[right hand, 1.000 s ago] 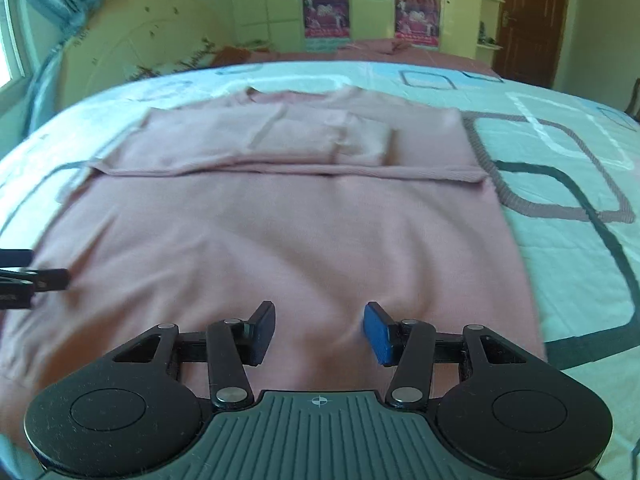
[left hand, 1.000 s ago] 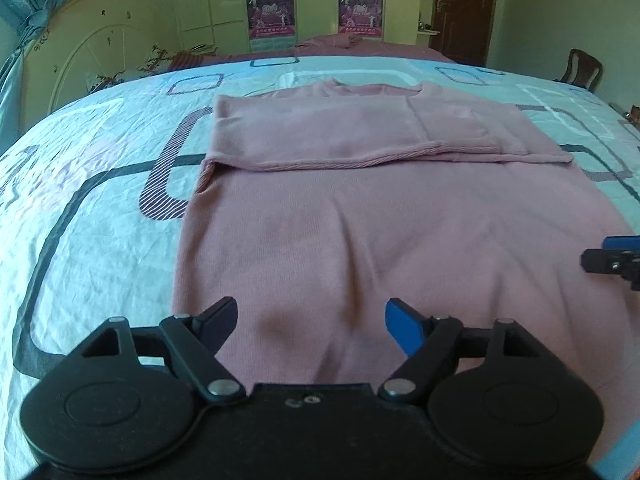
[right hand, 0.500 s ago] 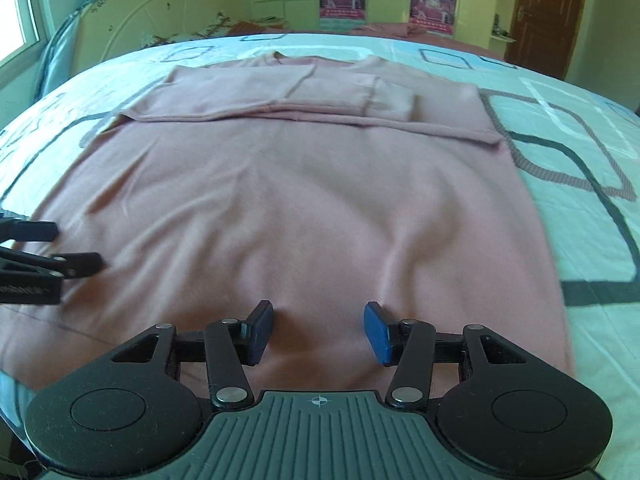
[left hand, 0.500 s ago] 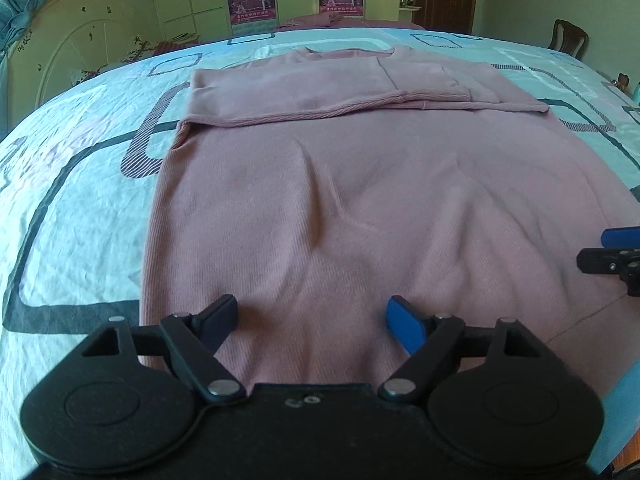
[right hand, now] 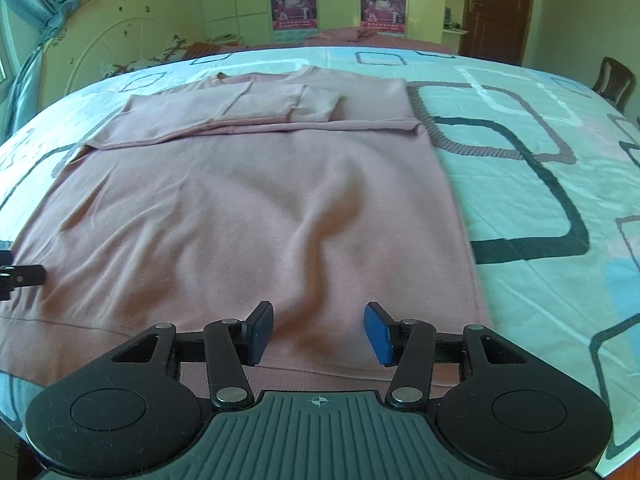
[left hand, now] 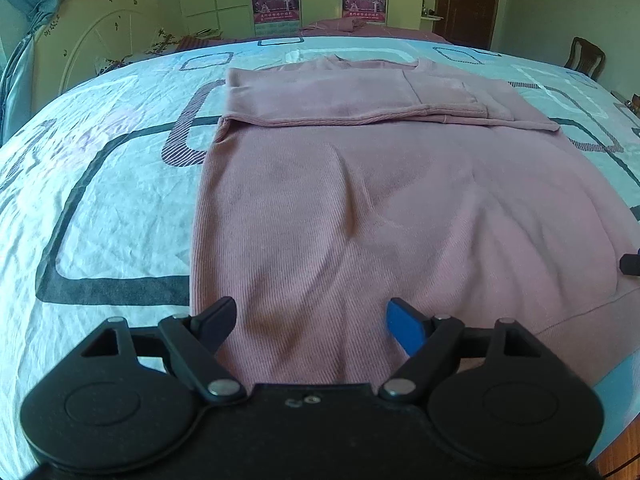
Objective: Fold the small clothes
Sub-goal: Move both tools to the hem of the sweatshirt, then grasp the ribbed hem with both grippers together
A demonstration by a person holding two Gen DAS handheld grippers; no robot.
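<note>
Both claws are hanging wide open over the near hem of the sweater, holding nothing. Left claw is sitting over the hem's left part, just inside the left side edge; right claw is over the right part, near the right side edge.

What's changing: half a second ago both cameras were tipped lower and closer to the knit; now I'm seeing more of the bed and the far wall, so I'm reading both claws as lifting or tilting back a little. The other claw's tip is also sliding out toward the frame edge in each view, so the two are spreading apart. Sweater itself isn't moving: lying flat on the bed, sleeves folded across the chest at the far end, body spread toward me.

My read: sleeve fold is done, and I'm lining up on the two hem corners for the bottom-to-top fold. No grasp yet.

Hard to see:
- The hem edge directly under each claw is being hidden by the claw body, so I can't tell whether the fingers are touching cloth or hovering.
- Left hem corner is cut off behind the left claw's housing.
- Right claw in the left view is only a dark tip at the frame edge.
- Long wrinkles are running down the middle of the body; depth is unclear.
</note>
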